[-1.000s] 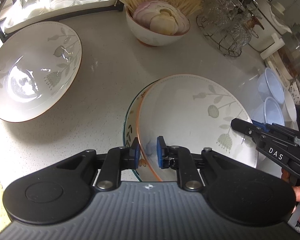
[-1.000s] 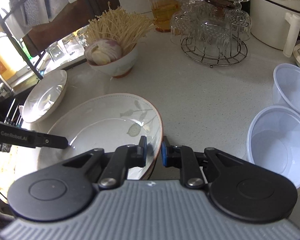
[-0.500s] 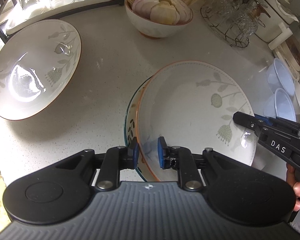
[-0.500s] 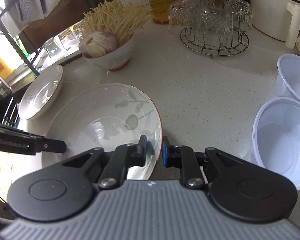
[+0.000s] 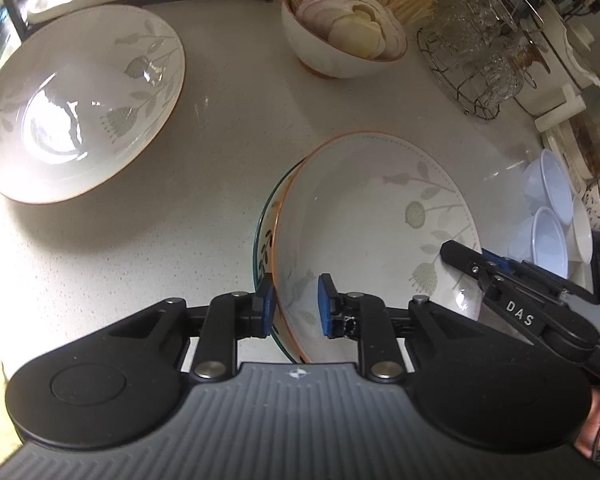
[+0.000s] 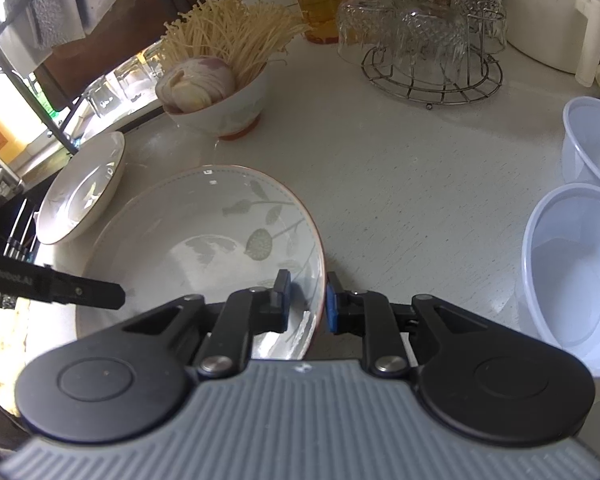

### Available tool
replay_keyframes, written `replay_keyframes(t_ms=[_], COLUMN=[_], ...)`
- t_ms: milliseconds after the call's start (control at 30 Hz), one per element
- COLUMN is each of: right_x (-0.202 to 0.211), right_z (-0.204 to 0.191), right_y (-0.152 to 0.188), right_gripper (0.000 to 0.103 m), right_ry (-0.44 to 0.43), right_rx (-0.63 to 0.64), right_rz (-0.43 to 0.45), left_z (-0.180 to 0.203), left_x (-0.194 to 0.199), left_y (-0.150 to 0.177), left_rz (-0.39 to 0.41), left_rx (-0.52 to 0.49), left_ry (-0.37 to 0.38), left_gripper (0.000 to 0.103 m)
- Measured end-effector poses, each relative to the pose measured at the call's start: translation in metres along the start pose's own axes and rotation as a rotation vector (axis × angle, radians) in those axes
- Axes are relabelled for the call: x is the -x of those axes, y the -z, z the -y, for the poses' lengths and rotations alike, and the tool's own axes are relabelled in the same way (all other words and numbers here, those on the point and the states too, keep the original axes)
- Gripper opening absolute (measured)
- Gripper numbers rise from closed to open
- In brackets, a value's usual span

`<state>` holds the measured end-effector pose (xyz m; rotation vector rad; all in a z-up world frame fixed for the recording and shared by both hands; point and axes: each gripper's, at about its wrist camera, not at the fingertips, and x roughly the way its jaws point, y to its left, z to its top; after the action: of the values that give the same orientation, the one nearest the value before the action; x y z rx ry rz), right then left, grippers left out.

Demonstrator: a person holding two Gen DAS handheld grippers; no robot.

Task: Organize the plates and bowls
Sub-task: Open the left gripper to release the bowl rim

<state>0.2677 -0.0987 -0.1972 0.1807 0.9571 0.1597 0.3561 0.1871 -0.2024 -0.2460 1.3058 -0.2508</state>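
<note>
A white leaf-patterned plate with an orange rim [image 5: 372, 236] lies on top of a green-rimmed plate [image 5: 265, 240]. My left gripper [image 5: 296, 304] is shut on the orange-rimmed plate's near-left rim. My right gripper [image 6: 307, 300] is shut on the same plate [image 6: 204, 248] at its right rim; it also shows in the left wrist view [image 5: 500, 280]. A second orange-rimmed plate [image 5: 76, 100] lies apart at the left, also seen in the right wrist view [image 6: 80, 188].
A bowl of onion and enoki mushrooms [image 5: 344, 40] stands at the back. A wire rack of glasses [image 6: 424, 48] is back right. Translucent plastic bowls [image 6: 576, 264] sit at the right. A white appliance [image 6: 556, 12] stands far right.
Both grippers keep their hold on the orange-rimmed plate. The plate has risen and tilted a little, and both cameras have shifted slightly back and upward.
</note>
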Motion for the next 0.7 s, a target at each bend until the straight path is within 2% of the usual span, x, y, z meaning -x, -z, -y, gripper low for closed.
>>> replay_keyframes(t_ms=[200, 367, 467, 700], right_x=[-0.001, -0.001, -0.001, 0.002], right_z=[0.000, 0.001, 0.001, 0.004], right_y=[-0.001, -0.001, -0.001, 0.001], right_gripper=[0.021, 0.021, 0.020, 0.020], right_ry=[-0.005, -0.013, -0.018, -0.032], right_rx=[0.015, 0.020, 0.018, 0.004], right_rz=[0.003, 0.000, 0.002, 0.012], left_z=[-0.002, -0.005, -0.007, -0.005], left_x=[0.005, 0.007, 0.013, 0.030], left_y=[0.007, 0.012, 0.017, 0.027], left_rz=[-0.001, 0.005, 0.010, 0.054], left_rx=[0.034, 0.073, 0.079, 0.079], left_ry=[0.014, 0.035, 0.005, -0.020], left_gripper=[0.024, 0.028, 0.041, 0.041])
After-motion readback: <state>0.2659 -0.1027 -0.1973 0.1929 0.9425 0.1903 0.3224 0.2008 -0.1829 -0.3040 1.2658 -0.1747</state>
